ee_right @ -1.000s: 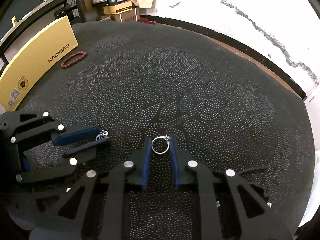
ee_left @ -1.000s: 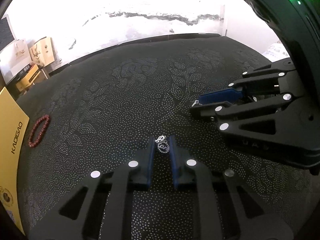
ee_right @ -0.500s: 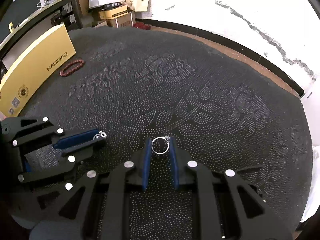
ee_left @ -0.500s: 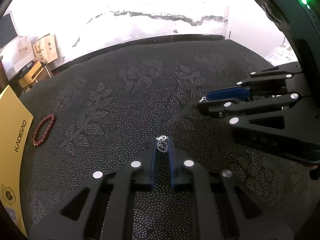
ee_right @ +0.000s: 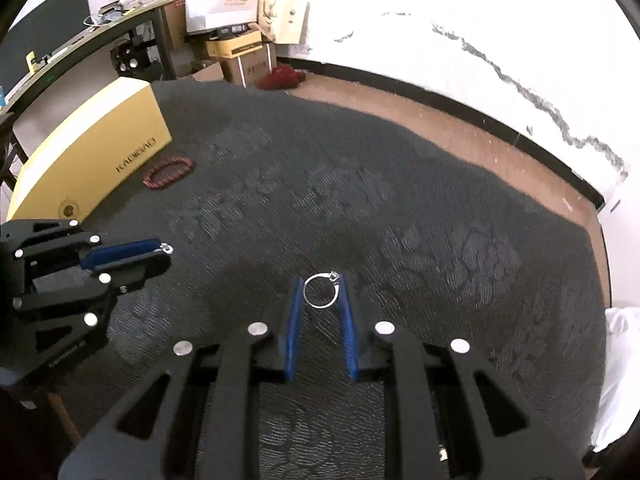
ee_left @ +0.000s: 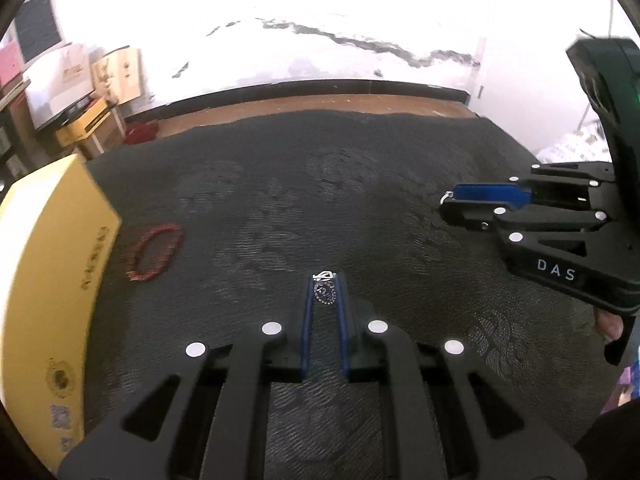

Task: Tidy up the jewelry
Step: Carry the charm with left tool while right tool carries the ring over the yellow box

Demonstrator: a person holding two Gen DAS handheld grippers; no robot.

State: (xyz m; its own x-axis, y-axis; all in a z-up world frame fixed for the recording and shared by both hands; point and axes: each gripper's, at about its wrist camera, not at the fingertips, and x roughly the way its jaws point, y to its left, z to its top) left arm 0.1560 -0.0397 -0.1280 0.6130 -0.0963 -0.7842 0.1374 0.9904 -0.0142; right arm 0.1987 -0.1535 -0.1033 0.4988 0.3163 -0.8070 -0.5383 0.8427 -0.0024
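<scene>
My left gripper [ee_left: 325, 280] is shut on a small silver patterned ring [ee_left: 325, 291], held between its blue pads above the dark patterned cloth [ee_left: 280, 208]. It also shows in the right wrist view [ee_right: 160, 254] at the left. My right gripper [ee_right: 320, 284] is shut on a thin silver ring with a small stone [ee_right: 321, 290]. It shows in the left wrist view [ee_left: 450, 202] at the right. A red bead bracelet [ee_left: 154, 254] lies on the cloth at the left, next to a yellow box [ee_left: 44, 304]; both show in the right wrist view, bracelet [ee_right: 168, 172], box [ee_right: 92, 156].
Cardboard boxes [ee_right: 244, 56] and a desk [ee_right: 80, 52] stand on the floor beyond the cloth's far left. A wooden floor strip [ee_right: 440, 128] and white wall [ee_right: 480, 20] lie behind. White fabric [ee_right: 620, 360] sits at the cloth's right edge.
Both grippers have risen and pulled back from the cloth with their rings held. The view now takes in the floor and the yellow box more fully.
</scene>
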